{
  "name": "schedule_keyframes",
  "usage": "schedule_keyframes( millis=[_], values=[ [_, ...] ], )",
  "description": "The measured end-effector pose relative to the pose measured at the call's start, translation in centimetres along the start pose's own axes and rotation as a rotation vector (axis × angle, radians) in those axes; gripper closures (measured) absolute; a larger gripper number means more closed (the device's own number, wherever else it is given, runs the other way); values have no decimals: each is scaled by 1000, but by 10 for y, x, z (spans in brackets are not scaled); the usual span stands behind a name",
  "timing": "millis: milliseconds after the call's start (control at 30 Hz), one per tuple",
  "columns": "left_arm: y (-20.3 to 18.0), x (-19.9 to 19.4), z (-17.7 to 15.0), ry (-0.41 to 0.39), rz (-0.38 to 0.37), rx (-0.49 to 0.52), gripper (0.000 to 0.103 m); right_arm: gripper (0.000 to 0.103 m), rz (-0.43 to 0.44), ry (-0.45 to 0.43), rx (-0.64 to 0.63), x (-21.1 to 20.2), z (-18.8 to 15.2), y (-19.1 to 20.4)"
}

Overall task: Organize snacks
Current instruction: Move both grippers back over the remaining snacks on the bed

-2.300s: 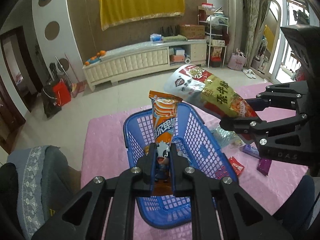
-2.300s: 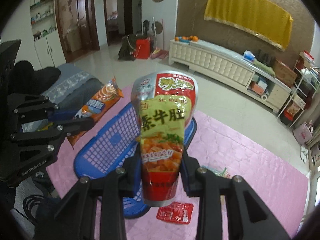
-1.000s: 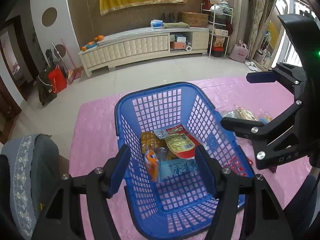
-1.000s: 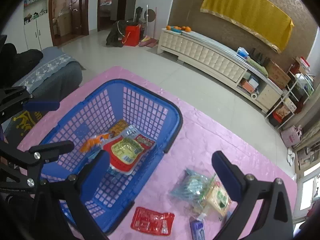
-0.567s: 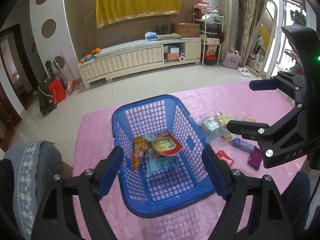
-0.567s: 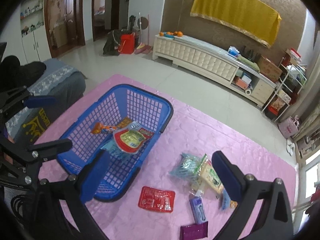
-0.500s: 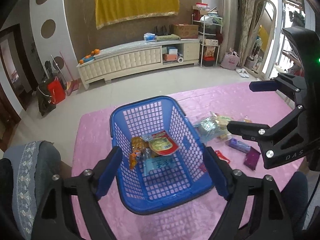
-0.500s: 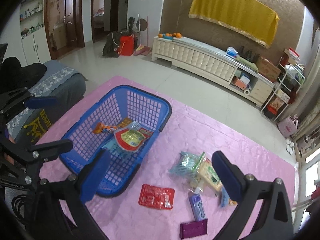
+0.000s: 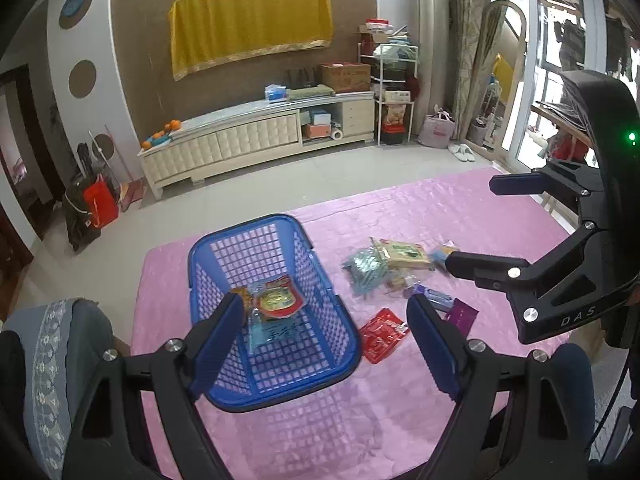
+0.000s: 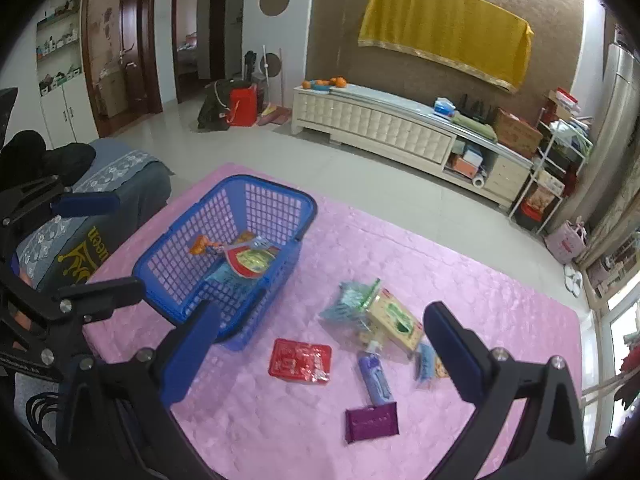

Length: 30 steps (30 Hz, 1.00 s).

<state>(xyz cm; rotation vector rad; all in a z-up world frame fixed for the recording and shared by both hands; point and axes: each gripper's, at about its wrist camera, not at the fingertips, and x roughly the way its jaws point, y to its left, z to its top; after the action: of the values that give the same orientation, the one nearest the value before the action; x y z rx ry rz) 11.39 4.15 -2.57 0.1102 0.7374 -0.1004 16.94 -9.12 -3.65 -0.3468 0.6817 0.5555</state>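
A blue basket [image 9: 276, 396] [image 10: 308, 204] stands on the left part of the pink tablecloth [image 9: 420, 208]. Inside it lie a red-and-yellow pouch [image 9: 278, 302] [image 10: 250, 260], an orange packet [image 10: 204, 246] and a pale blue pack. To its right lie loose snacks: a red packet [image 9: 382, 334] [image 10: 300, 360], a purple packet [image 10: 372, 420], a lilac bar [image 10: 376, 376], a teal bag [image 9: 364, 272] and a yellow-green pack [image 10: 394, 318]. My left gripper [image 9: 322, 312] hangs open and empty above the basket's near end. Over the loose snacks my right gripper [image 10: 324, 316] is also open and empty.
A chair with a grey patterned cover [image 9: 52, 360] [image 10: 120, 176] stands close to the table's left side. The table's far edge drops to a tiled floor. Bare pink cloth [image 10: 260, 420] lies in front of the basket and the snacks.
Each gripper earlier held a snack over the basket; both snacks now lie inside it. Both grippers have since pulled back and up, and more of the table shows. The left jaws stand slightly wider.
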Motion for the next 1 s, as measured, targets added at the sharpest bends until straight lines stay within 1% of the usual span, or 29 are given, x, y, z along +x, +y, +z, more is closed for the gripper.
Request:
schedule_keyframes(
  millis=[167, 267, 400, 533, 667, 867, 1000],
  values=[
    [-17, 10, 6, 11, -8, 13, 21, 0, -12, -8, 21, -8, -7, -16],
    [-25, 17, 10, 19, -15, 15, 21, 0, -11, -17, 43, -12, -10, -31],
    [-39, 29, 16, 34, -28, 25, 21, 0, -13, -19, 64, -11, -15, -48],
    [-51, 43, 24, 53, -45, 34, 21, 0, -16, -3, 79, -1, -23, -66],
    [-64, 62, 33, 84, -49, 56, 21, 0, -12, 16, 126, 11, -29, -88],
    [-80, 98, 49, 150, -54, 76, 21, 0, -10, 41, 188, 29, -32, -120],
    [-87, 130, 61, 202, -72, 60, 21, 0, -4, 67, 213, 46, -33, -137]
  ],
)
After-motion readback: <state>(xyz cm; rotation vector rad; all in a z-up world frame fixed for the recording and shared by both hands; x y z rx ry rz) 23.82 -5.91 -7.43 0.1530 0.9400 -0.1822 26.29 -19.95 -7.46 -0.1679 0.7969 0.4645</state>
